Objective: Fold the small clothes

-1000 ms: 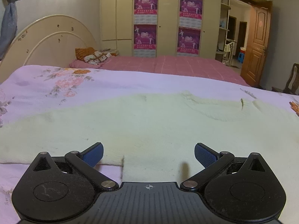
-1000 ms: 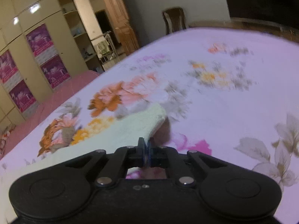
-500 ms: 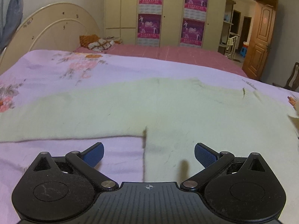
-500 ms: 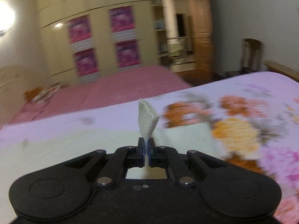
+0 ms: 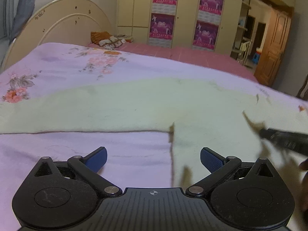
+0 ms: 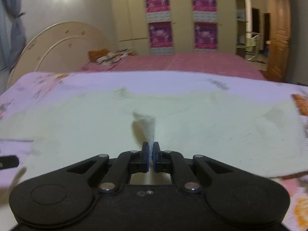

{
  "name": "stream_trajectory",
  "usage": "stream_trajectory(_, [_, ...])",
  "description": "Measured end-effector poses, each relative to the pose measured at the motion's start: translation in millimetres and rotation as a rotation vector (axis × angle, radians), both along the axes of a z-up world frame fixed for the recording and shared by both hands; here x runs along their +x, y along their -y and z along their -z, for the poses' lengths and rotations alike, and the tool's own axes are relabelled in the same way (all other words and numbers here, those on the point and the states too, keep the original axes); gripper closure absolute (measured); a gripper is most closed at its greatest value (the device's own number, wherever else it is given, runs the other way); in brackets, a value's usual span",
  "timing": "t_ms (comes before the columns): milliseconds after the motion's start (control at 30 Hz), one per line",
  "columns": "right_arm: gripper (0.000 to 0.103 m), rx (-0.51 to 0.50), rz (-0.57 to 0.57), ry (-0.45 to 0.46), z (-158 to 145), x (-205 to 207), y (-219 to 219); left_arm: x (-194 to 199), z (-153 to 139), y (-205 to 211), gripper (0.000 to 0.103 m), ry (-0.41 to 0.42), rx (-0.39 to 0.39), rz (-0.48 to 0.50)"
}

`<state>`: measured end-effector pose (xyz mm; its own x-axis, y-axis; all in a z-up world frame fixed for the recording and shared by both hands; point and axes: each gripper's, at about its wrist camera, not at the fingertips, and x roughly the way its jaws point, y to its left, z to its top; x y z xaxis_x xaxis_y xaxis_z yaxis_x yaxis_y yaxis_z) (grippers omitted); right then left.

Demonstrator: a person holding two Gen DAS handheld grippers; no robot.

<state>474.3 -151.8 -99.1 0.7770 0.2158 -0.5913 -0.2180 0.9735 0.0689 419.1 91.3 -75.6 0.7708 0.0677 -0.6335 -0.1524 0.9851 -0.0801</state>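
Observation:
A pale cream knitted top (image 5: 134, 104) lies spread flat on the floral lilac bedsheet (image 5: 57, 67); it also fills the right wrist view (image 6: 192, 119). My left gripper (image 5: 153, 158) is open and empty, low over the top's lower left edge, one finger over the sheet and one over the cloth. My right gripper (image 6: 151, 155) is shut on a pinched sleeve end of the top (image 6: 148, 125) and holds it raised over the top's body. It enters the left wrist view from the right (image 5: 279, 136), blurred.
A pink bedspread (image 5: 182, 55) lies beyond the lilac sheet, with a patterned pillow (image 5: 107, 39) by the curved headboard (image 5: 63, 28). Wardrobes with purple posters (image 5: 163, 9) stand behind. A wooden door (image 5: 273, 44) is at the right.
My right gripper has swung left with the sleeve end, from the bed's right side to above the top's body. My left gripper has shifted left toward the armpit edge and stayed open.

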Motion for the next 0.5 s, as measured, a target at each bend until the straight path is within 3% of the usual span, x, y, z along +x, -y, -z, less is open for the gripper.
stream_trajectory(67, [0.074,-0.027,-0.004,0.043,-5.2,-10.0,-3.5,5.5,-2.4,6.3,0.001,0.017,-0.030,0.015])
stream_trajectory(100, [0.073,-0.026,-0.002,0.060,-9.3,-15.8,-0.8,9.4,-3.7,12.0,0.001,0.028,-0.051,0.030])
stream_trajectory(133, [0.073,-0.019,0.004,0.067,-12.1,-19.0,7.1,14.1,-4.9,19.6,0.007,0.038,-0.072,0.051])
stream_trajectory(167, [0.074,-0.005,0.020,0.070,-16.1,-25.6,15.0,20.1,-5.9,29.8,0.028,0.042,-0.089,0.078])
stream_trajectory(200, [0.074,0.012,0.037,0.068,-18.3,-30.0,22.7,28.5,-5.8,41.6,0.035,0.033,-0.113,0.116])
stream_trajectory(400, [0.074,0.056,0.139,0.068,-24.0,-48.3,67.4,72.0,5.8,105.4,0.037,-0.015,-0.272,0.253])
stream_trajectory(433, [0.074,0.058,0.157,0.071,-24.7,-50.8,75.9,81.0,10.5,113.6,0.046,-0.034,-0.302,0.265])
stream_trajectory(467, [0.073,0.061,0.174,0.073,-24.3,-52.8,83.4,87.4,14.8,120.1,0.063,-0.053,-0.323,0.271])
stream_trajectory(500, [0.073,0.065,0.189,0.076,-25.1,-57.5,90.5,95.1,20.0,125.1,0.069,-0.077,-0.346,0.273])
